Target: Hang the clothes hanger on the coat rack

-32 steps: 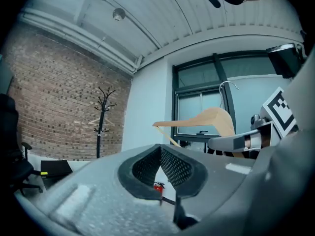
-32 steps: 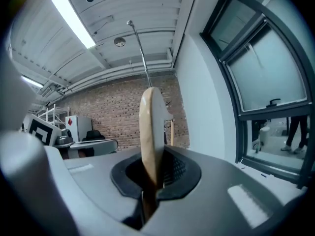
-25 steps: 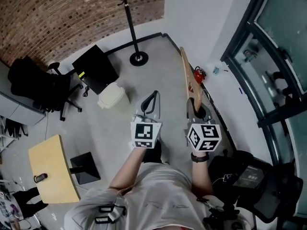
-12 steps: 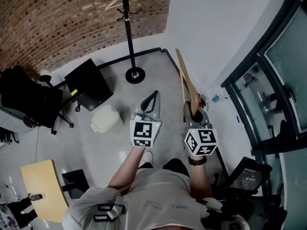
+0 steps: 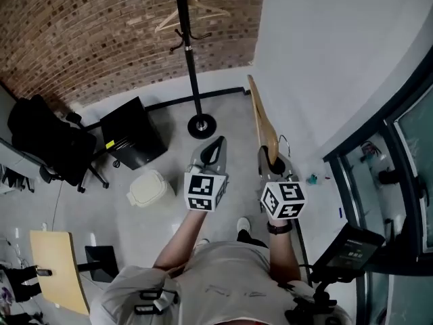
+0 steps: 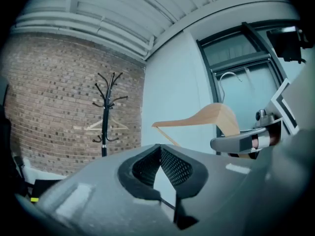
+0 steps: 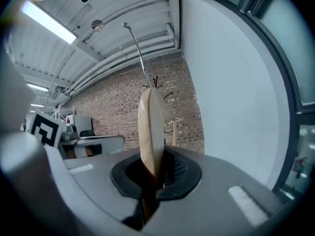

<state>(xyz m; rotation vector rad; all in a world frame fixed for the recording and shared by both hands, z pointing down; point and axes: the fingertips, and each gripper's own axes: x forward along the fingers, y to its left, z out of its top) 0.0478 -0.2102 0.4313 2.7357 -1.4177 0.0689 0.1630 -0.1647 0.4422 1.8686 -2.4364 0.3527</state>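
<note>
Right now the job is a carry: the right gripper is clamped tight on the wooden clothes hanger, pinching the body edge-on near its crown. The metal hook rises just above the jaws and one wooden arm reaches out ahead over the floor. The left gripper travels alongside with its jaws pressed together on nothing. The coat rack stands well ahead against the brick wall, and its upper prongs already bear another hanger. To do this step well, I would keep the pinch firm and the wrist steady so the long arm does not swing or twist in the pads, since a grip so near the crown probably leaves plenty of leverage for the wood to pivot. The hanger runs near the white wall on the right, so steering a little leftward should spare the tip a knock. On arrival, the hook's open side needs to face a free prong, away from the hanger already there. Lift the hook above the prong, move it across, then lower it until the prong carries the weight, and only then loosen the jaws. The empty left tool could steady the rack's pole if it seems to wobble.
</note>
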